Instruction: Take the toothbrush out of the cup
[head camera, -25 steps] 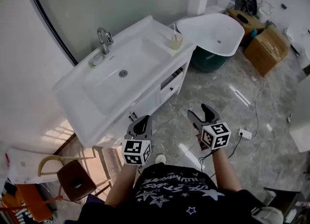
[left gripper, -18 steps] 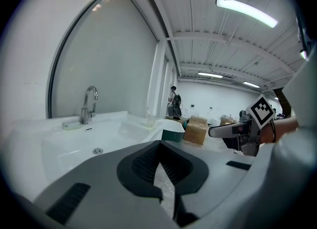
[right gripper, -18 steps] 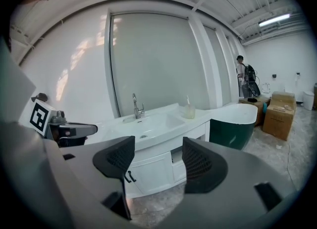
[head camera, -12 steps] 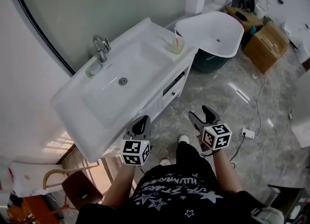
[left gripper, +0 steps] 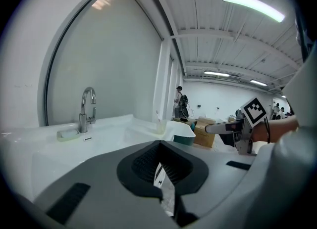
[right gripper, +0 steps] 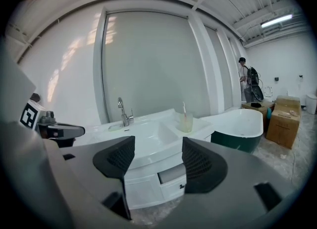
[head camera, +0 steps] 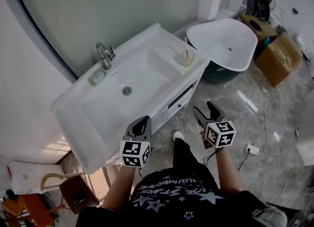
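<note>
Head view: toothbrush (head camera: pixel 186 46) stands upright in cup (head camera: pixel 185 59) on right rear corner of sink (head camera: pixel 147 37); faucet (head camera: pixel 104 55) at rear left. Left gripper (head camera: pixel 142 122) and right gripper (head camera: pixel 208 109) held low before sink front, well apart from cup.

Left gripper view: jaws pressed together, nothing held.

Right gripper view: jaws spread, empty; cup with toothbrush far ahead, seen between them.

The right gripper (right gripper: pixel 157 150) holds its jaws wide apart, nothing between them — the gap frames the white sink (right gripper: pixel 143 136) and a drawer (right gripper: pixel 171 173). A toothbrush (right gripper: pixel 184 108) stands in the cup (right gripper: pixel 186 122) on the sink's right corner. The tap (right gripper: pixel 122 110) rises behind the basin — a tub (right gripper: pixel 237 124) sits right.
</note>
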A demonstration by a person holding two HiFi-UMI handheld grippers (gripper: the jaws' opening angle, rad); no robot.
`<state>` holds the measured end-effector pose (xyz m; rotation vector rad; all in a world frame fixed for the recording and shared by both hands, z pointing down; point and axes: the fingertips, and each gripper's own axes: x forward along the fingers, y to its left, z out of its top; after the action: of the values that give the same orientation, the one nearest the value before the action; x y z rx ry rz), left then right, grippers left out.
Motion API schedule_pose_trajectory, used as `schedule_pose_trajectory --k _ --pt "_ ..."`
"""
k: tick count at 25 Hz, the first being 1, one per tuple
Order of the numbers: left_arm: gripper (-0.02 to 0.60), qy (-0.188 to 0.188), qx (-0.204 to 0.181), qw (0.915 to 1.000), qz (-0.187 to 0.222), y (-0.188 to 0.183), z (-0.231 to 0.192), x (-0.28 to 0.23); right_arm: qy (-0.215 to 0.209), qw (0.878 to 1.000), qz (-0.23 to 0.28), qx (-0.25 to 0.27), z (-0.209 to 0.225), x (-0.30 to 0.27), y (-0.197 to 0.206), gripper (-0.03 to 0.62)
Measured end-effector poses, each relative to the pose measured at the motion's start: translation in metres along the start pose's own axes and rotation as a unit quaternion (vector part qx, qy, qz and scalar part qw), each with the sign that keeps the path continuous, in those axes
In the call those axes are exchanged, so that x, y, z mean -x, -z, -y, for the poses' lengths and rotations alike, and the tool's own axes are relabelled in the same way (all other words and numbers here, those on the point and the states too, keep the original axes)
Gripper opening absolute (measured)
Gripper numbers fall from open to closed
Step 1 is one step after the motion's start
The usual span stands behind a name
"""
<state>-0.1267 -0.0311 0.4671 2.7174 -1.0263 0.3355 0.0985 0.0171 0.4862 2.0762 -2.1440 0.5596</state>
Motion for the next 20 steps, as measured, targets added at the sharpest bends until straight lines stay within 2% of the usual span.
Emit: schedule_pose_trajectory --k 11,20 --pt "0.015 -0.047 0.01 0.9988 -0.01 -0.046 -0.027 -0.116 -0.044 0.999 -0.021 -0.008 0.077 -0.122 -0.06 0.296" --pt "0.015 -0.074 0.018 0.997 -0.016 -0.071 -0.048 -0.186 -0.063 0.997 -0.037 0.003 0.117 -0.206 -0.096 0.296"
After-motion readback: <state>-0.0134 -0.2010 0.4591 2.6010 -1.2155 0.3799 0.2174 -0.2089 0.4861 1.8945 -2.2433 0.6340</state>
